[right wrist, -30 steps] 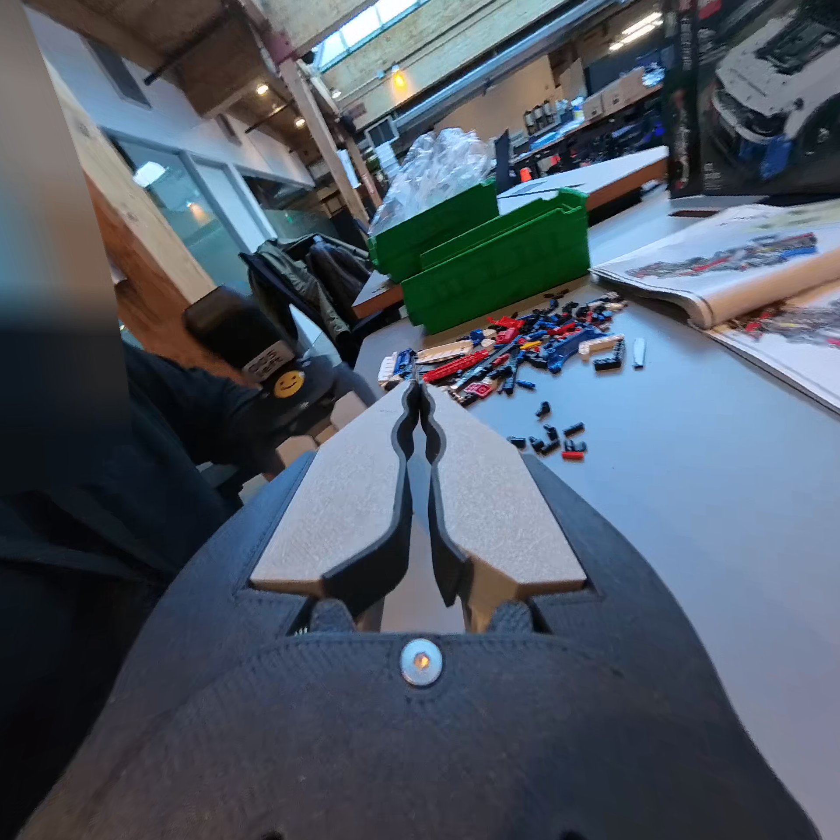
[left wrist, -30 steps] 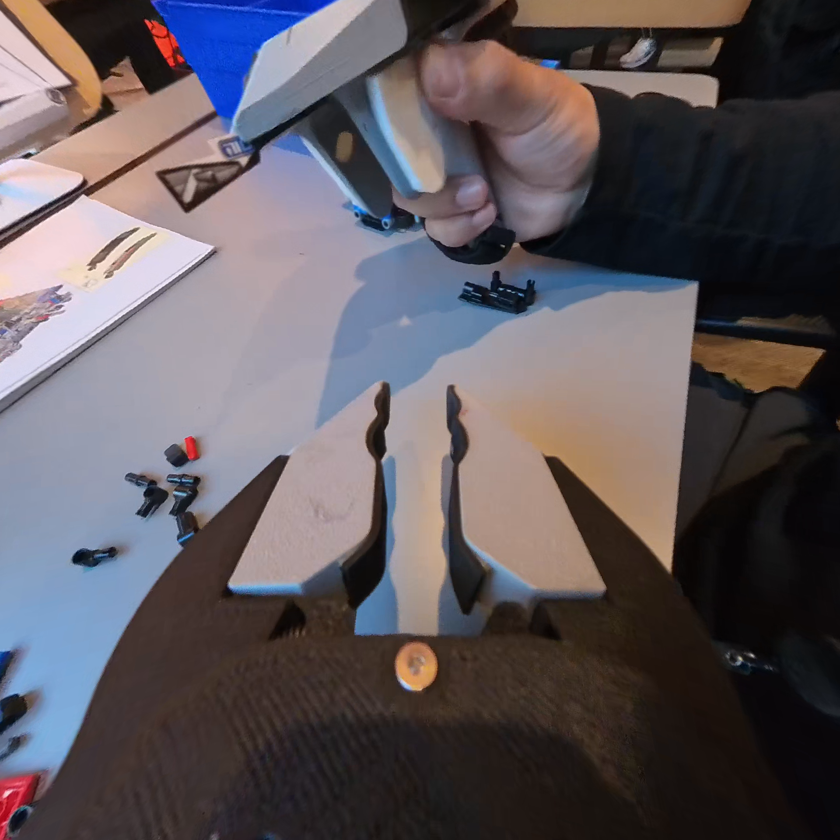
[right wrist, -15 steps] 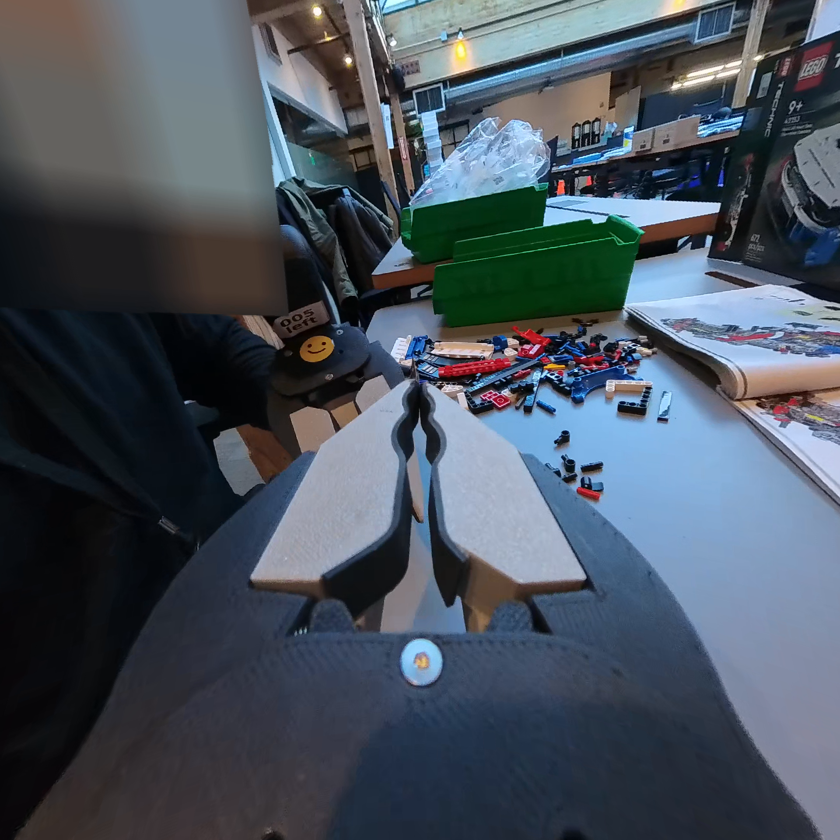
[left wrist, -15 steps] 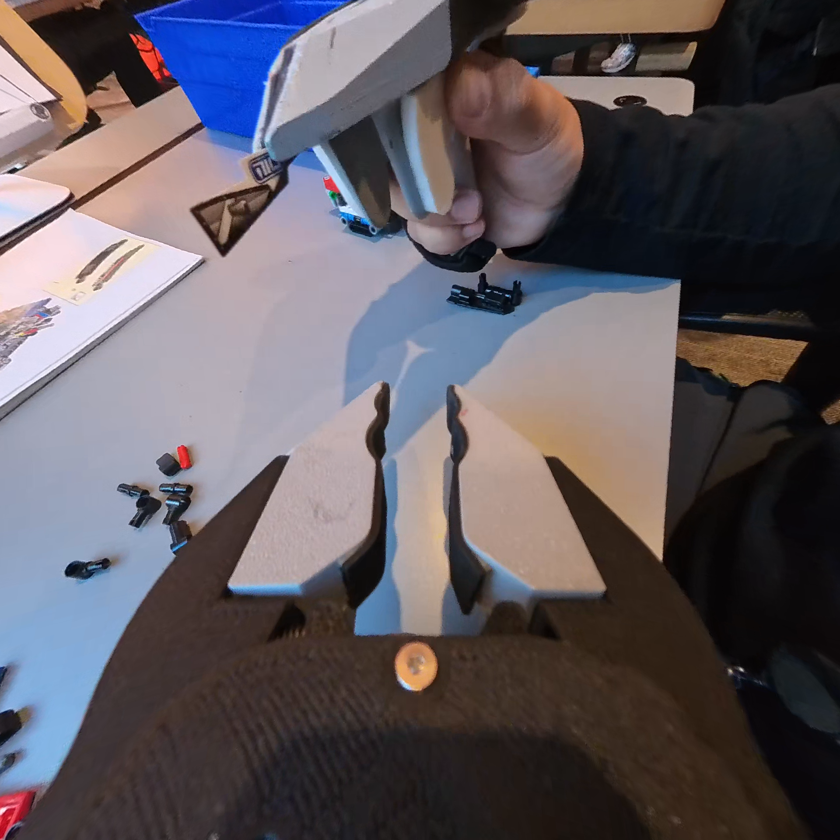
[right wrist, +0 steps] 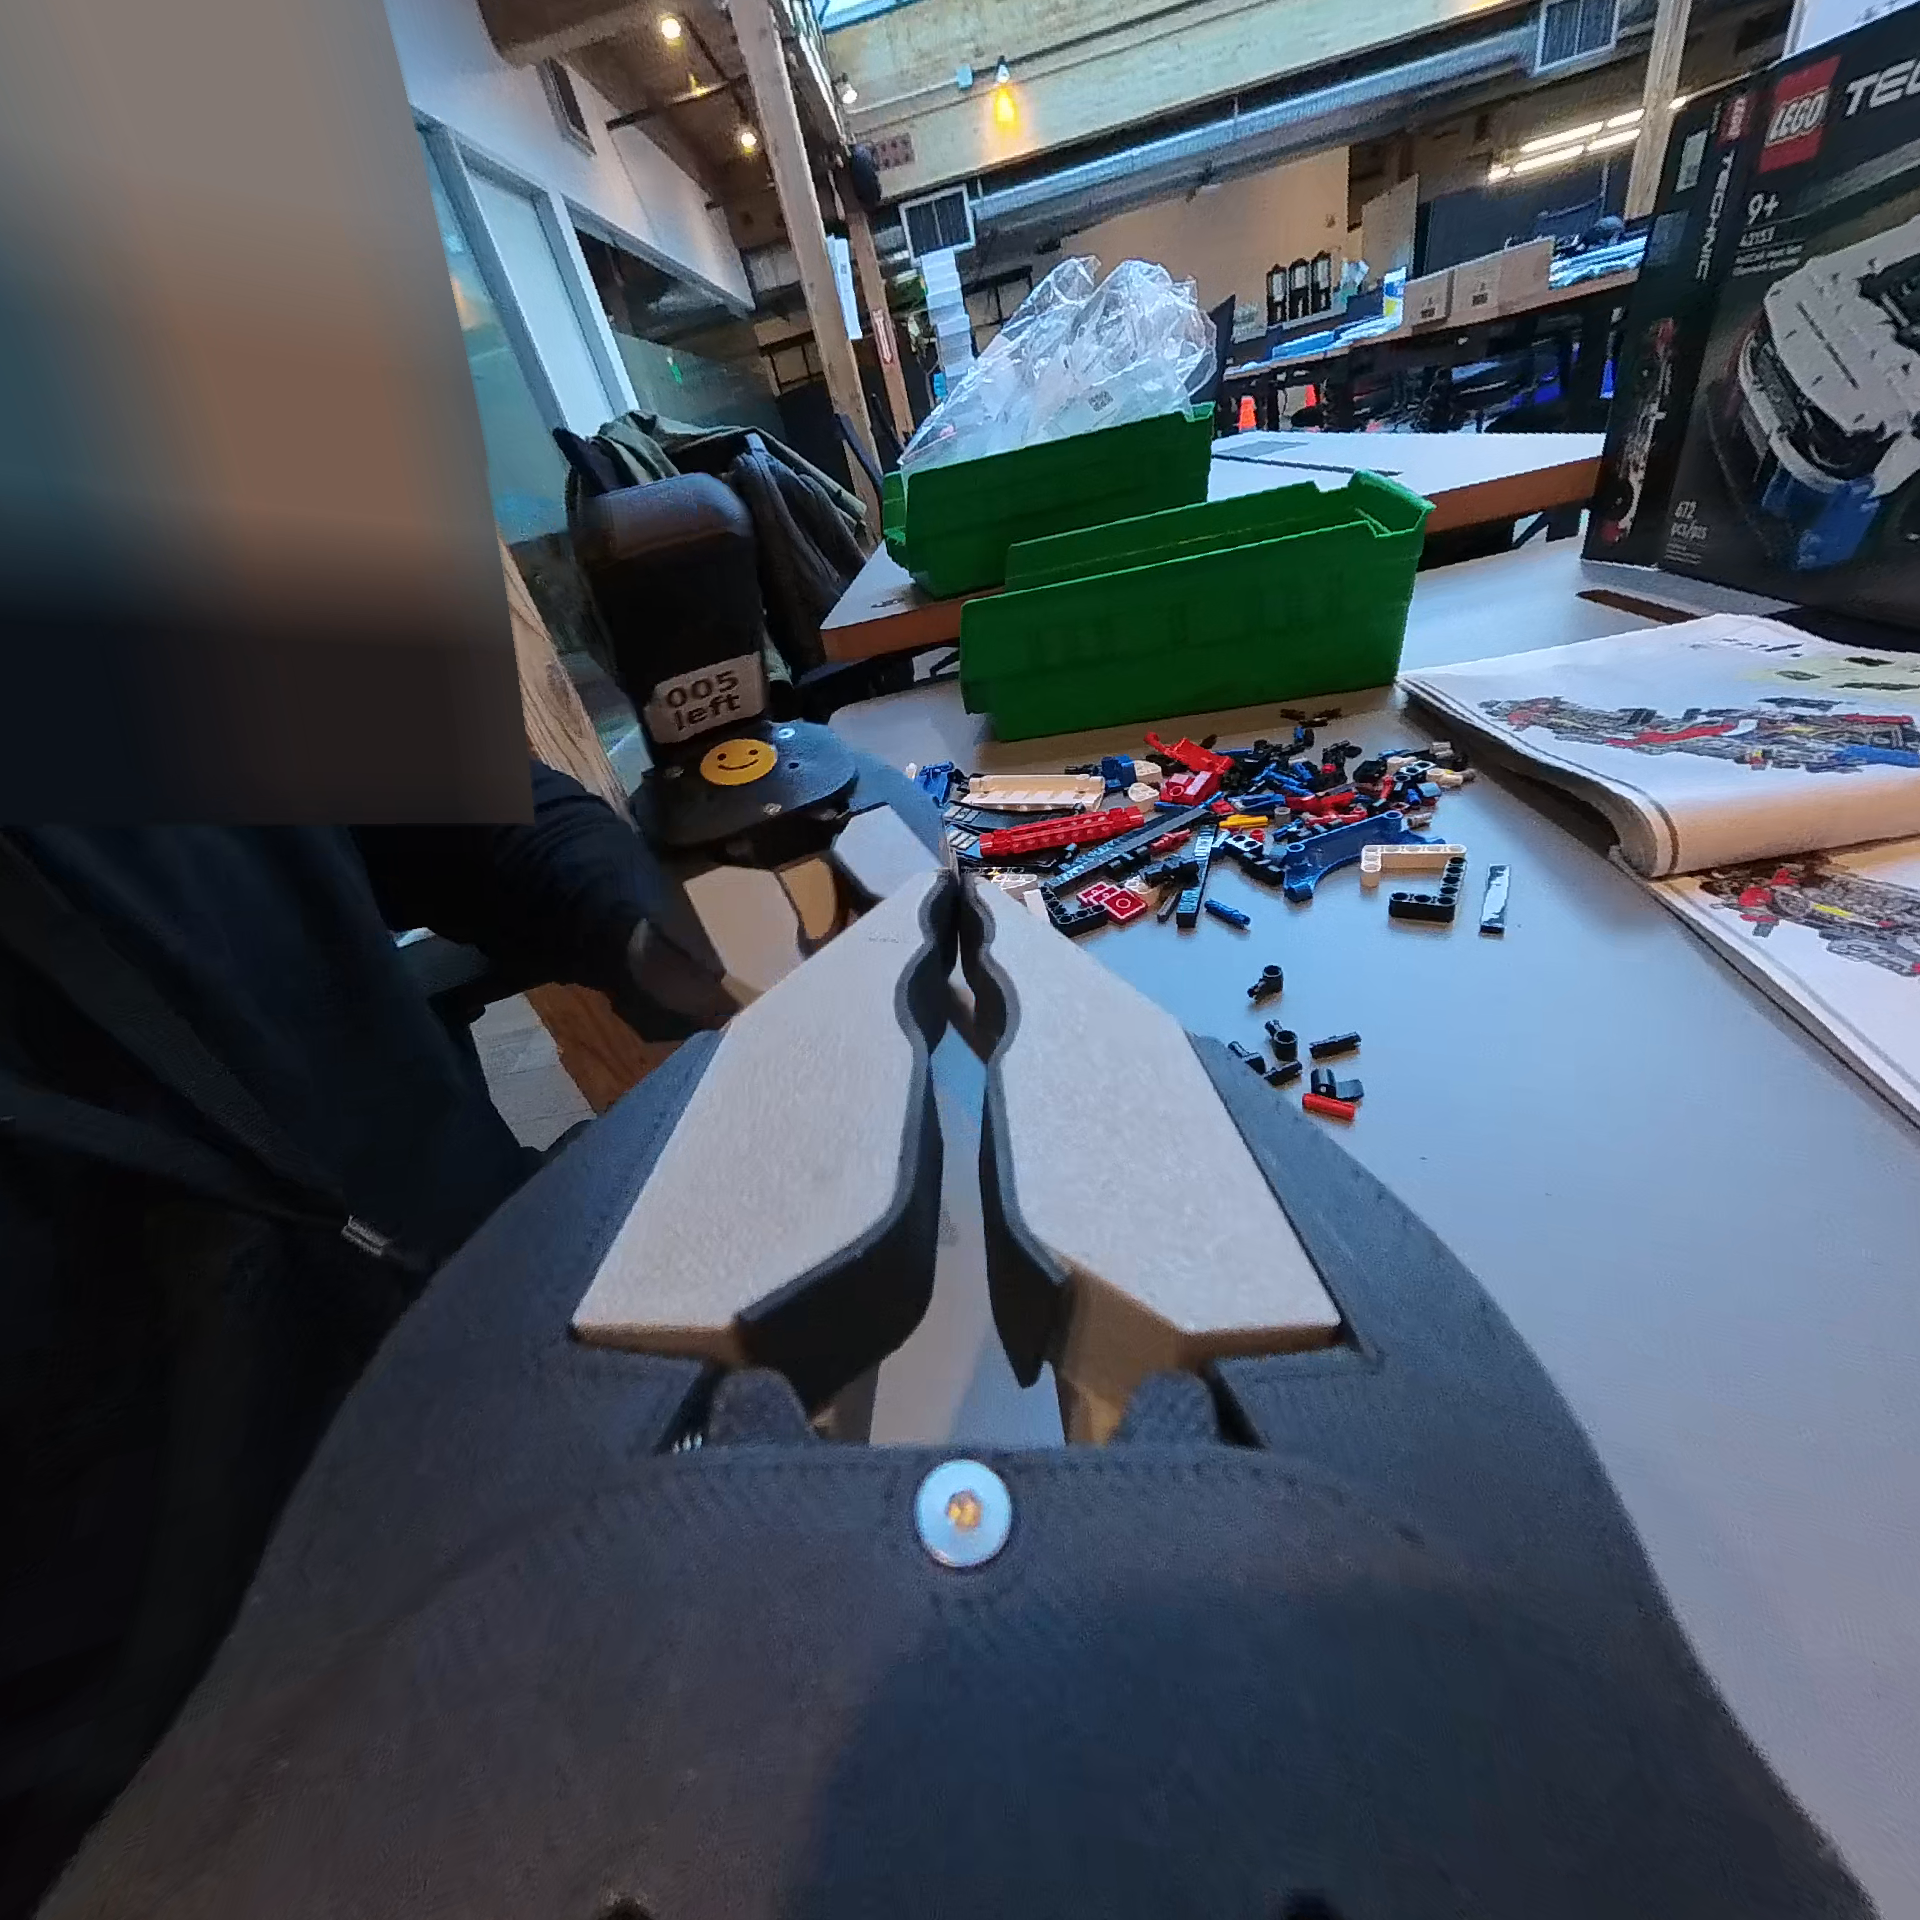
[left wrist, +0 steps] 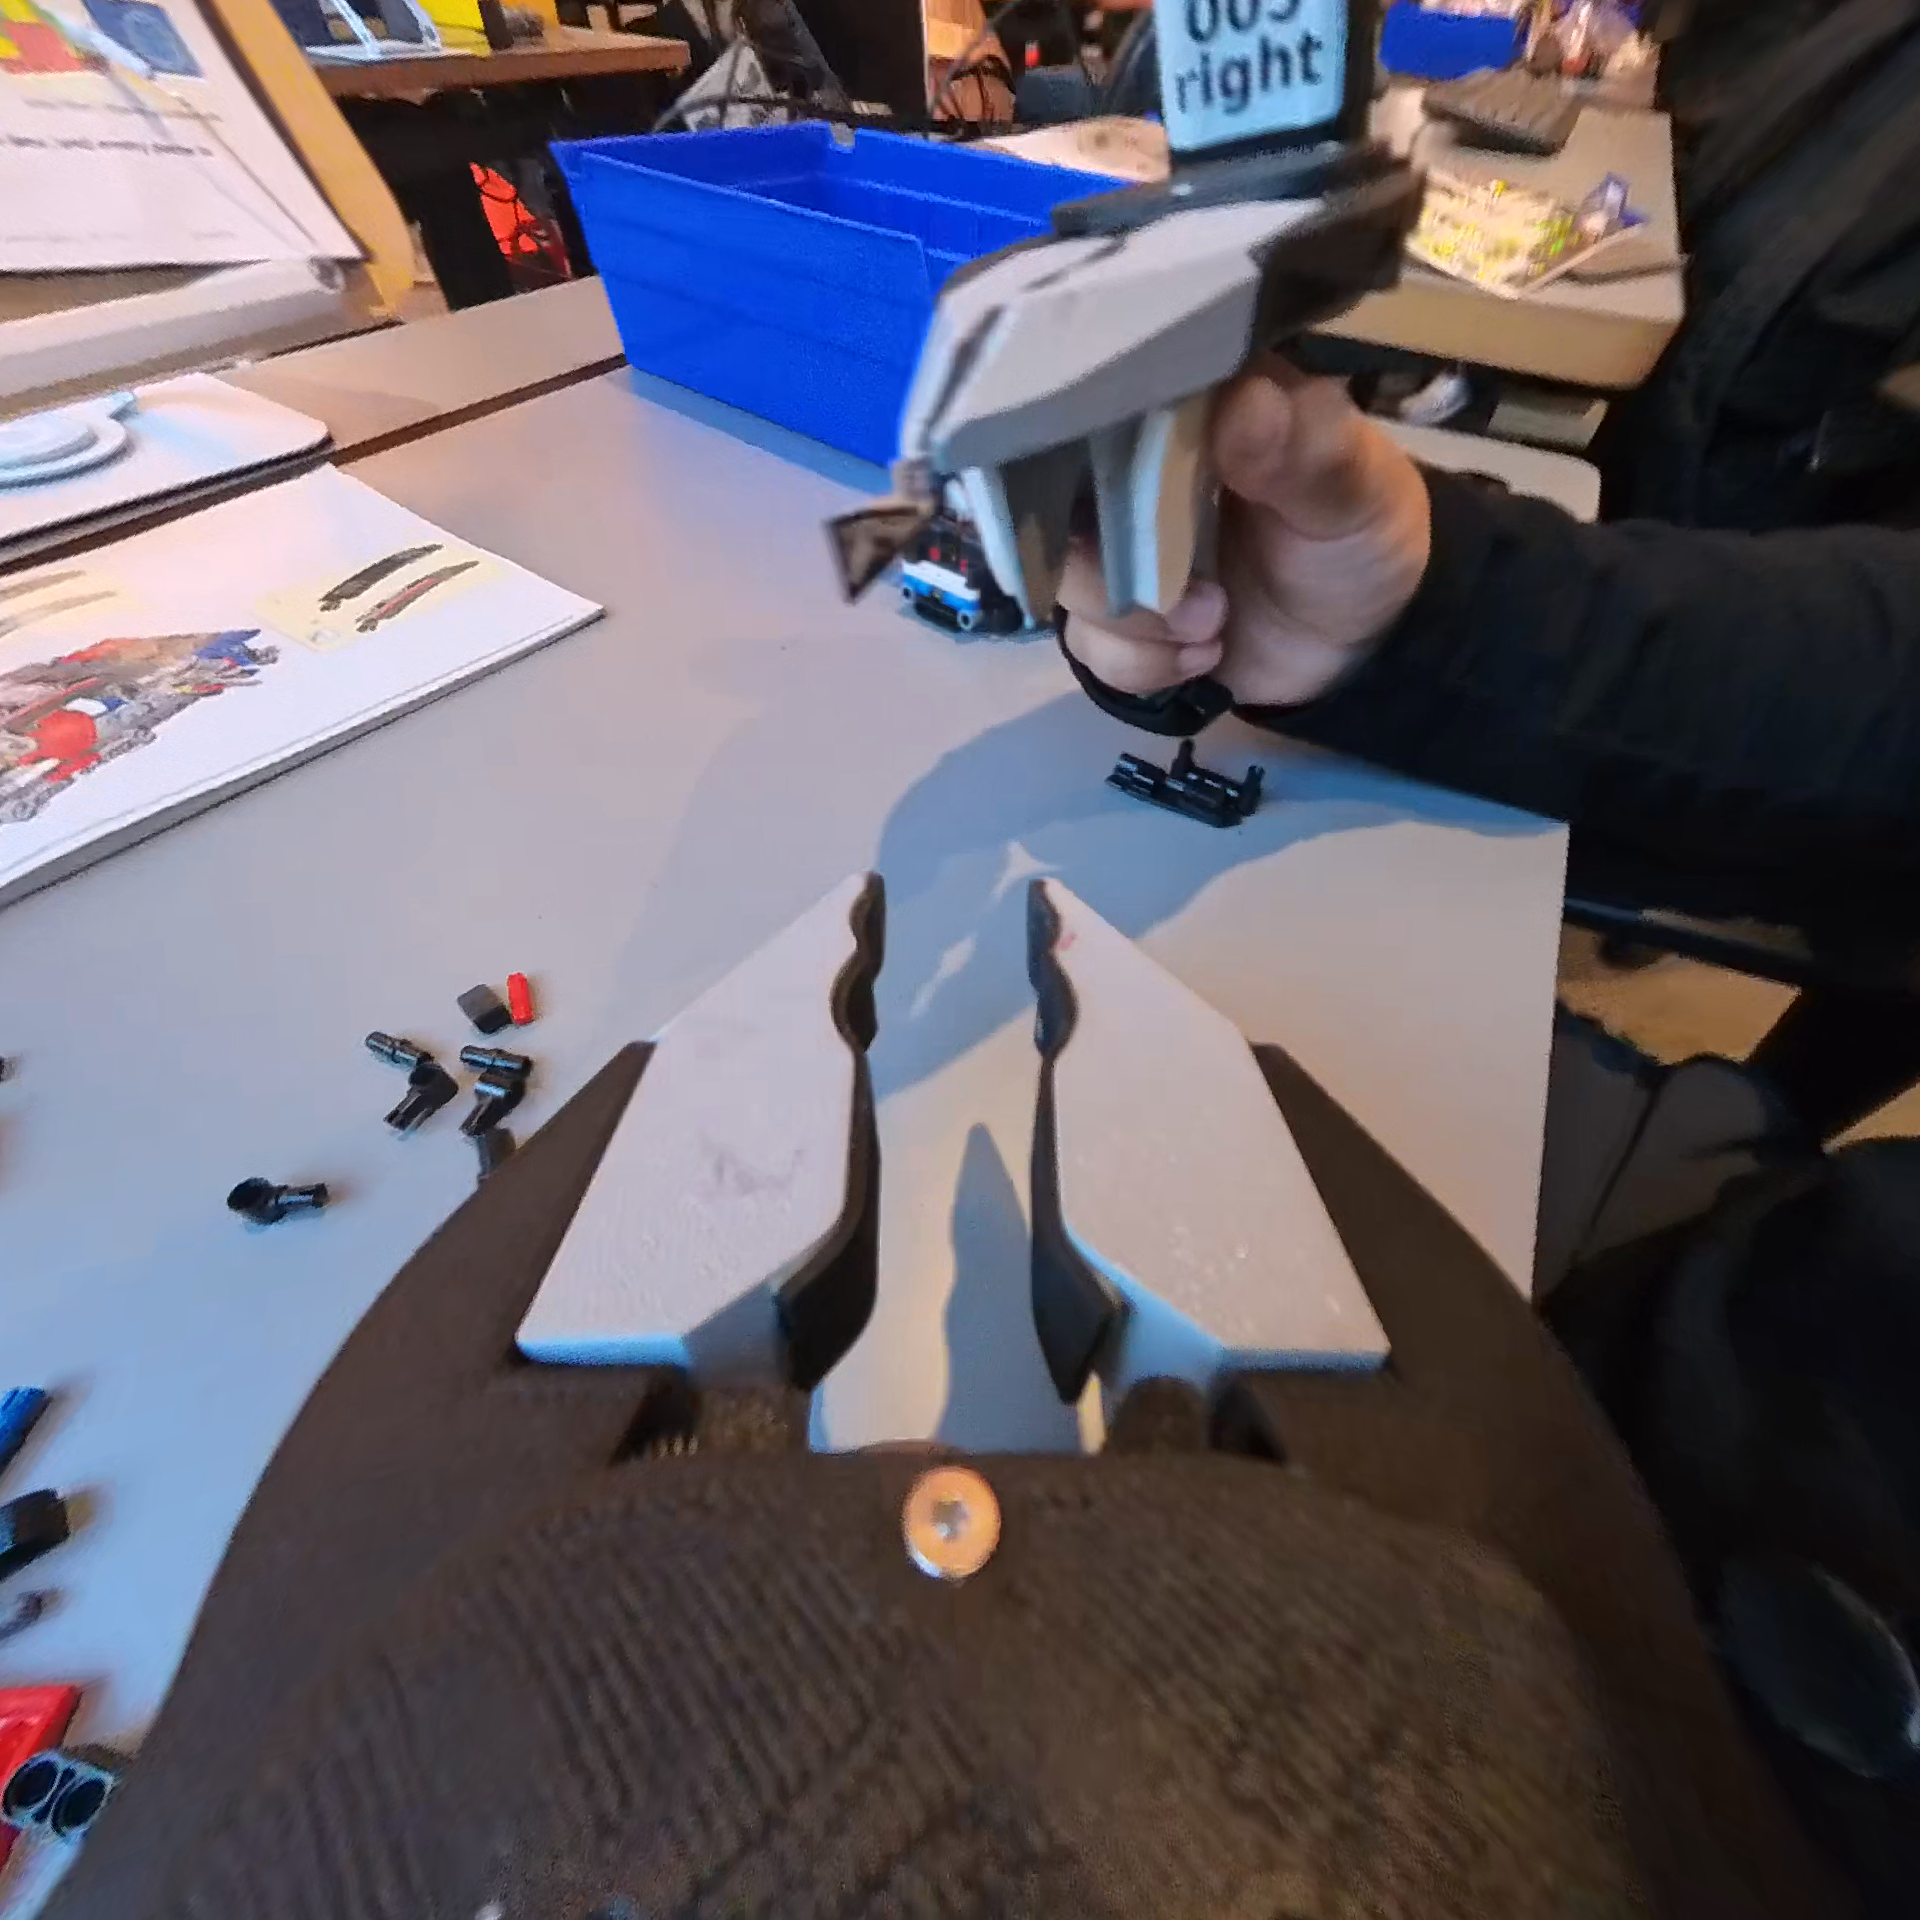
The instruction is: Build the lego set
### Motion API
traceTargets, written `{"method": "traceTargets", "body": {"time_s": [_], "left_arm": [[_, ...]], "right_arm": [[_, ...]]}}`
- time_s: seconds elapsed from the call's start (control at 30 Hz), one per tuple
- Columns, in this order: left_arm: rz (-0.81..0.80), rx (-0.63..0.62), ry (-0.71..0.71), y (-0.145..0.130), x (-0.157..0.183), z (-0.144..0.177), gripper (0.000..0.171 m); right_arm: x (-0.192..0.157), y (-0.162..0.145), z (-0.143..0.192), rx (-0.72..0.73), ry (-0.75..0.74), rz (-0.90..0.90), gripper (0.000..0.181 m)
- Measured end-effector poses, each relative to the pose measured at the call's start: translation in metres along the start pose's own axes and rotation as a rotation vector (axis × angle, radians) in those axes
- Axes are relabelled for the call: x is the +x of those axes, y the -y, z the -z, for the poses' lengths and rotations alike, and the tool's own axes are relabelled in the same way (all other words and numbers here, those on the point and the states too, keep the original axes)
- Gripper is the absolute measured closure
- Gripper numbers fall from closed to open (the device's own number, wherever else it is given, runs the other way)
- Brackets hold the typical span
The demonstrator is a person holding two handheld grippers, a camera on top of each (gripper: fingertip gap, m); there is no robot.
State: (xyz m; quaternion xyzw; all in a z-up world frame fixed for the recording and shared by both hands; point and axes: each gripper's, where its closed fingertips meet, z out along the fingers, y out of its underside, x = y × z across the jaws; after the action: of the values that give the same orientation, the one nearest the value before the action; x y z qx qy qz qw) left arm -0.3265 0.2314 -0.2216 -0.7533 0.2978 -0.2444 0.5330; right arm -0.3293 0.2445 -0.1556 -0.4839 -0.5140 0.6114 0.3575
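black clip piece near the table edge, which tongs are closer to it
Right. The right tongs hang in the air above and just beyond the black clip piece, with the holding hand almost over it. The left tongs sit farther back, pointing toward it, nothing between them.

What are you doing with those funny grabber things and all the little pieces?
A person is building a lego set with a hand-held gripper in each hand. Right now neither one holds a piece. The left hand-held gripper is open above the grey table. The right hand-held gripper is shut on nothing and raised off the table. A pile of loose pieces lies by a green bin, an instruction booklet lies open, and a small black assembly sits apart.
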Motion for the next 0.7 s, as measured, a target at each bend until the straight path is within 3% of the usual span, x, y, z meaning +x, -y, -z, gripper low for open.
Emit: {"method": "traceTargets", "body": {"time_s": [0.3, 0.47, 0.7], "left_arm": [[0.341, 0.207, -0.196, 0.046, -0.017, 0.028, 0.149], [0.350, 0.218, -0.251, 0.051, -0.010, 0.029, 0.152], [0.334, 0.233, -0.270, 0.058, -0.005, 0.032, 0.171]], "right_arm": [[-0.005, -0.002, -0.003, -0.012, 0.012, 0.008, 0.181], [-0.006, -0.001, -0.004, -0.007, 0.011, 0.007, 0.181], [-0.007, 0.000, -0.006, 0.000, 0.014, -0.002, 0.181]]}}
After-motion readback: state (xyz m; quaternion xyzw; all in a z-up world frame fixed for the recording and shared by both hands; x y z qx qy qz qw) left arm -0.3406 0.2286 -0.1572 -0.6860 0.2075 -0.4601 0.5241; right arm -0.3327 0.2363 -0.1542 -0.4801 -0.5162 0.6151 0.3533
